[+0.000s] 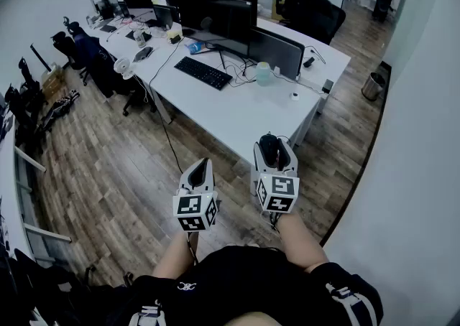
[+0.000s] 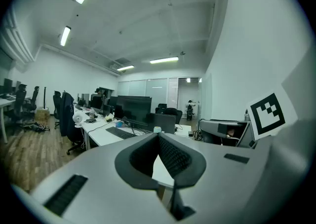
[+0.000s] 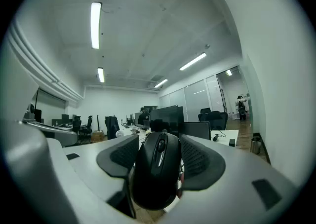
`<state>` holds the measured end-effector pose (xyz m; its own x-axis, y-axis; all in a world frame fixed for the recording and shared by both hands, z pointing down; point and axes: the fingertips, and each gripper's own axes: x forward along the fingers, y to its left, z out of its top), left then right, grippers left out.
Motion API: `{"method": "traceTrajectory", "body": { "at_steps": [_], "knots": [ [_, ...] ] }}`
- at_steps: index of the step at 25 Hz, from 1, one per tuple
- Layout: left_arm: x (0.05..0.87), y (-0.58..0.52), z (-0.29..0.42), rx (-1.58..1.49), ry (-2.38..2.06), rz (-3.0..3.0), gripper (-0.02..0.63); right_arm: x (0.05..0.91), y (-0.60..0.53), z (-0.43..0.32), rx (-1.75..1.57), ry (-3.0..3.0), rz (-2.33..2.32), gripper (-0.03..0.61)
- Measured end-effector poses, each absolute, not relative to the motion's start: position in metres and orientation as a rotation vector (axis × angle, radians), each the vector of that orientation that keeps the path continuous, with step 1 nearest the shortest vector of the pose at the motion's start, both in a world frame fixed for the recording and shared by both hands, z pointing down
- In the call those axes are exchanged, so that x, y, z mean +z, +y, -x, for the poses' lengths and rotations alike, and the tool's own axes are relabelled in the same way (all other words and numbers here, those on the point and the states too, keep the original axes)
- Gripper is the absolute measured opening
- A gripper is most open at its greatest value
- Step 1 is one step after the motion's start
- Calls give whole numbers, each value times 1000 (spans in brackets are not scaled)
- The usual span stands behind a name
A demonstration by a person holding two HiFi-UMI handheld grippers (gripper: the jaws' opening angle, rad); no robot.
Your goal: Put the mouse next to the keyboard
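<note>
A black mouse [image 3: 157, 168] sits between the pads of my right gripper [image 3: 158, 161], which is shut on it; in the head view the mouse [image 1: 270, 148] shows at the tip of the right gripper [image 1: 273, 151], just short of the white desk's near edge. The black keyboard [image 1: 203, 72] lies on the white desk [image 1: 244, 113], in front of the monitors. My left gripper [image 1: 201, 168] hangs over the wooden floor with its jaws together and nothing in them; in its own view the left gripper [image 2: 159, 141] is shut and empty.
Dark monitors [image 1: 215, 16] stand behind the keyboard. A pale cup [image 1: 263, 72] and cables lie to the keyboard's right. Office chairs [image 1: 86, 55] line the desk's left side. A bin [image 1: 372, 86] stands by the right wall.
</note>
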<state>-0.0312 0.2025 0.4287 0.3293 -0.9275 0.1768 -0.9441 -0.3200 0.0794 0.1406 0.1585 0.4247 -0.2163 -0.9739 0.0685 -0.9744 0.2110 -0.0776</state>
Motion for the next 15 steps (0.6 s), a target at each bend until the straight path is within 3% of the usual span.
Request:
{"method": "traceTrajectory", "body": {
  "at_steps": [15],
  "knots": [
    [427,197,90,123,-1716,-2448,13,424,153,-83,143,-2439,-1981,287]
  ]
}}
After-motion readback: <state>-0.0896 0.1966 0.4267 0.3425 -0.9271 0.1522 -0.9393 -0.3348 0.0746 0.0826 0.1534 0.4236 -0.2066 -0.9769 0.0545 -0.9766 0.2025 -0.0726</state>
